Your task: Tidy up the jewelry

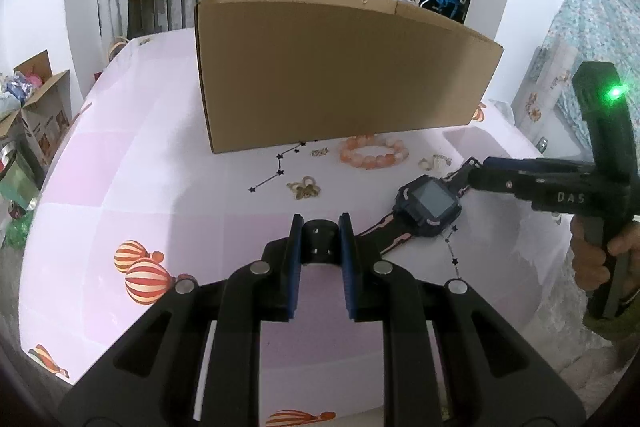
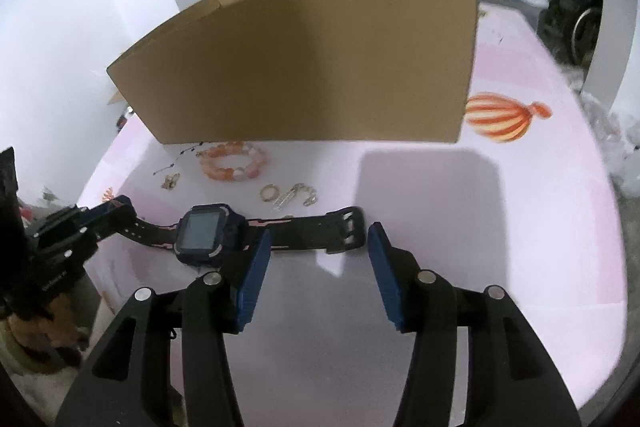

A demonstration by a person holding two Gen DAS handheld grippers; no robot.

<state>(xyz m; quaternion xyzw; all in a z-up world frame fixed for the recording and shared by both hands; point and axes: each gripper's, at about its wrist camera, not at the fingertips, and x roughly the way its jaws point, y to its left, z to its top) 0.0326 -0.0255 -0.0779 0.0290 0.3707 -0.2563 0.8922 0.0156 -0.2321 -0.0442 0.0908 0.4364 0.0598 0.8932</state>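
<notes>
A dark blue smartwatch (image 1: 430, 205) with a black and pink strap lies on the pink table; it also shows in the right wrist view (image 2: 204, 233). My left gripper (image 1: 320, 231) is shut on one strap end (image 1: 320, 235). My right gripper (image 2: 318, 239) is open, its fingers either side of the other strap end (image 2: 344, 229). A pink bead bracelet (image 1: 374, 151) lies before the cardboard box (image 1: 340, 67), also seen in the right wrist view (image 2: 234, 161). Small gold pieces (image 1: 304, 187) lie nearby, and a ring and chain (image 2: 288, 193).
The cardboard box (image 2: 312, 59) stands at the back of the pink table (image 1: 120, 195). Open cartons (image 1: 36, 107) stand off the table's left. A floral cloth (image 1: 596, 39) hangs right. A railing with clothes is behind.
</notes>
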